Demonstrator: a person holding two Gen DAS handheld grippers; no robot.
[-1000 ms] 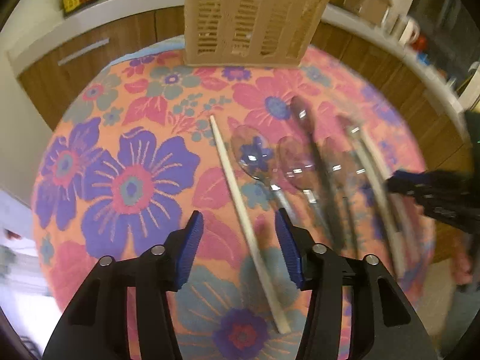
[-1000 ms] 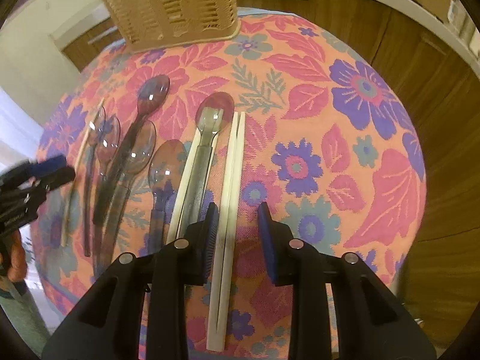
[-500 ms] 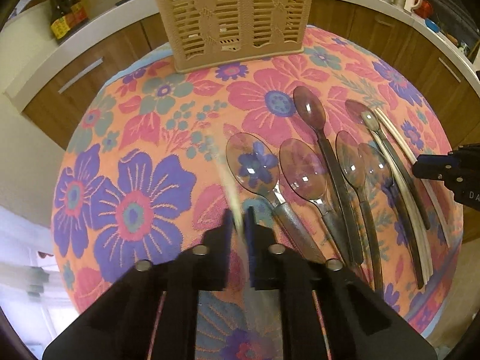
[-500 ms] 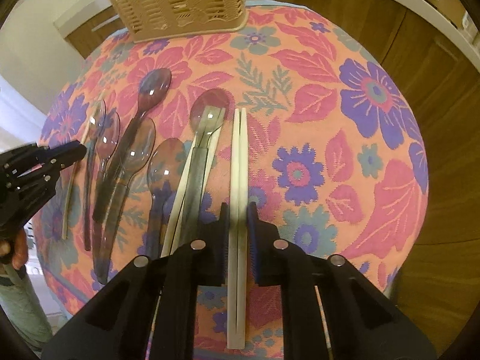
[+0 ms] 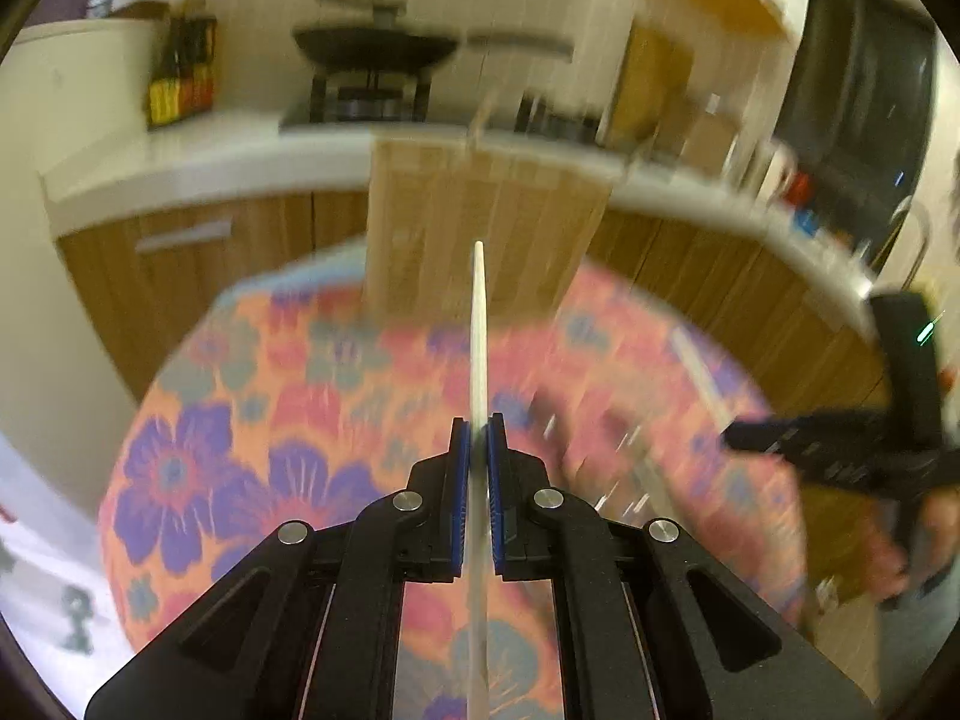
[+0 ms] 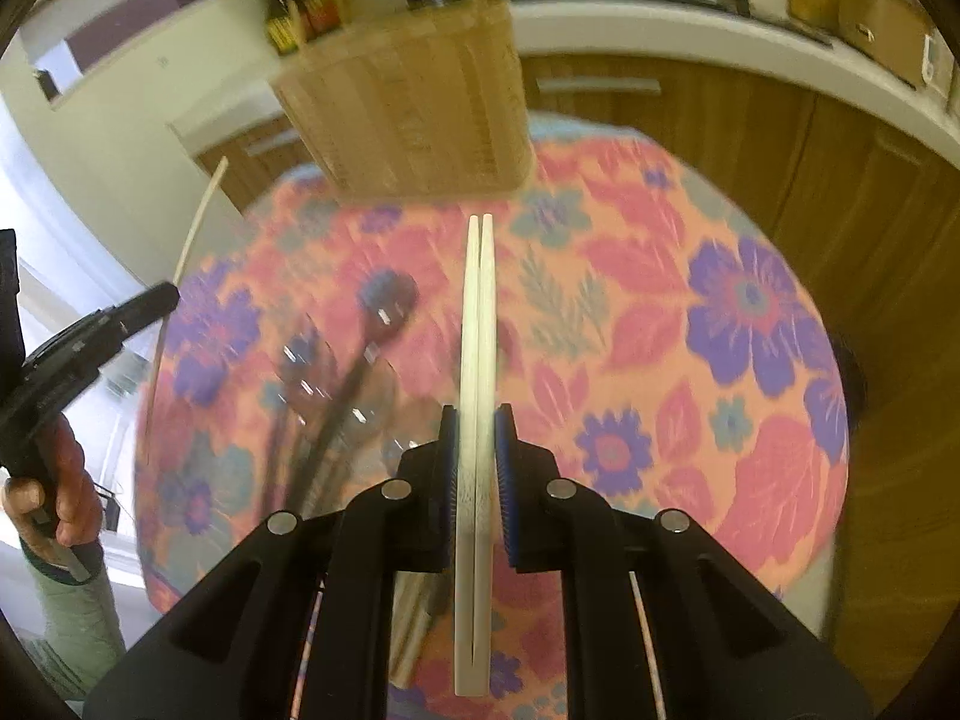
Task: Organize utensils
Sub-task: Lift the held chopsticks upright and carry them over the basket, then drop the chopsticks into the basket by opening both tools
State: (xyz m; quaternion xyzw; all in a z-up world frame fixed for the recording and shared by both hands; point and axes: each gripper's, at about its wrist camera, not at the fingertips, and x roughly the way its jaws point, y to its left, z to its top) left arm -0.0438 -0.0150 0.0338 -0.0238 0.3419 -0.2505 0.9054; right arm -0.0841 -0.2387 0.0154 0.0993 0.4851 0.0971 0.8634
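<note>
- Left gripper (image 5: 478, 441): clamped on a single white chopstick (image 5: 479, 336), held above the desk (image 5: 252, 420); tip pointing toward the wicker basket (image 5: 480, 228).
- Right gripper (image 6: 477, 438): closed around a pair of white chopsticks (image 6: 478, 324) lying side by side, lifted off the cloth, tips aimed at the wicker basket (image 6: 414, 114).
- Wicker basket: tan, slatted, standing upright at the far edge of the desk; a few thin sticks rising from its top, otherwise contents too blurred to tell.
- Translucent spoons (image 6: 336, 378): several, lying on the floral tablecloth (image 6: 690, 324) on the near side of the basket, left of the held pair.
- Kitchen counter (image 5: 198, 150): behind the basket, carrying a dark pan (image 5: 375, 51) on a stove.
</note>
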